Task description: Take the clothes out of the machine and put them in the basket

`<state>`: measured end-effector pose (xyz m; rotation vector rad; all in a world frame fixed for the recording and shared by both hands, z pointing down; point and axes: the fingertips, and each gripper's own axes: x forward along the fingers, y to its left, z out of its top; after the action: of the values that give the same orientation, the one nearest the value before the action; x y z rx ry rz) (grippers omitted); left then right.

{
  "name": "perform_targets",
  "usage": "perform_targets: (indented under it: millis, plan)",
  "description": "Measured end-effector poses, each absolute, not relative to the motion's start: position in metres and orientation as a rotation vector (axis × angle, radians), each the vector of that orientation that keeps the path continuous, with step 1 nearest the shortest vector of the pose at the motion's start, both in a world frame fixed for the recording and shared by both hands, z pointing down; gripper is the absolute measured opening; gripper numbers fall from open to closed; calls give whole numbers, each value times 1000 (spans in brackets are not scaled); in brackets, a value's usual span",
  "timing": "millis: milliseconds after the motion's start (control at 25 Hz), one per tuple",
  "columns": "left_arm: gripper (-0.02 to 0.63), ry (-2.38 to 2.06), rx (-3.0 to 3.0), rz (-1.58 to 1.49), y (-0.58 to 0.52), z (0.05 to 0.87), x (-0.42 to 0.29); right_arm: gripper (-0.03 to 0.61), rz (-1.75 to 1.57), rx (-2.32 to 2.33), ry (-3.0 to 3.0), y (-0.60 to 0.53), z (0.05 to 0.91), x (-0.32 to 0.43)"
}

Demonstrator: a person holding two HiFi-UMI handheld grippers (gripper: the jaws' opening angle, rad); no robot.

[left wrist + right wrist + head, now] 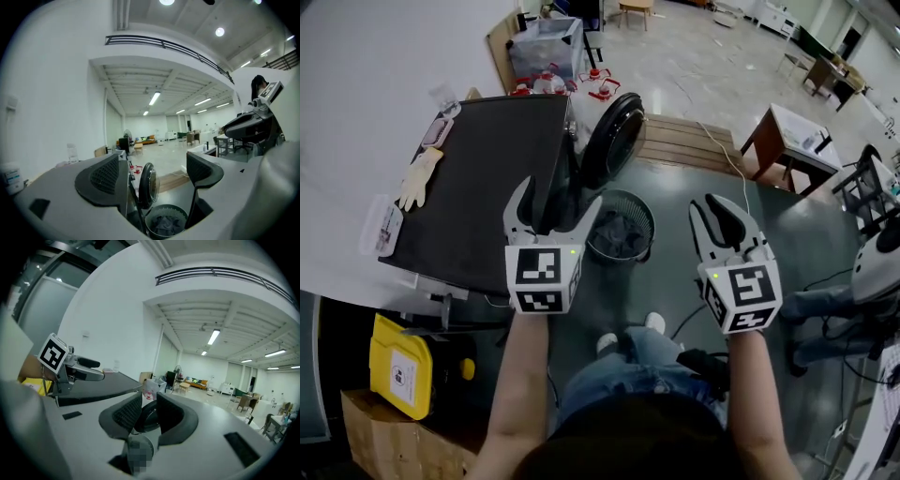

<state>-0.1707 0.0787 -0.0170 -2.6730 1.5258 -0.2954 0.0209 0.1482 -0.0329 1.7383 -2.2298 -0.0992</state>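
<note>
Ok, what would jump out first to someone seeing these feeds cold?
Two grippers fill the front of the head view: the left gripper with jaws wide apart and empty, the right gripper with jaws nearly shut. Between them, on the floor, the round basket holds dark clothes, in front of the black machine with its door swung open.
</note>
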Motion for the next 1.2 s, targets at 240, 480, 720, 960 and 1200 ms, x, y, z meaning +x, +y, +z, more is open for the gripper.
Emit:
perform_targets:
  millis: [240, 480, 720, 960, 1200]
  plan:
    - [431, 1505, -2627, -244, 90, -36, -165, 72, -171, 1750, -2248, 153, -53, 28]
    - [83, 1527, -2584, -124, 97, -64, -158, 13, -198, 1734, -2304, 154, -73, 39]
    - [3, 1502, -2519, -77, 100, -100, -146, 0, -240, 1761, -2351, 150, -105, 57]
    - [3, 1492, -2458, -96, 104, -122, -143, 0, -311, 1772, -2374, 149, -126, 65]
    - [3, 1500, -2415, -106, 106, -136, -143, 0, -314, 1775, -2372, 147, -130, 69]
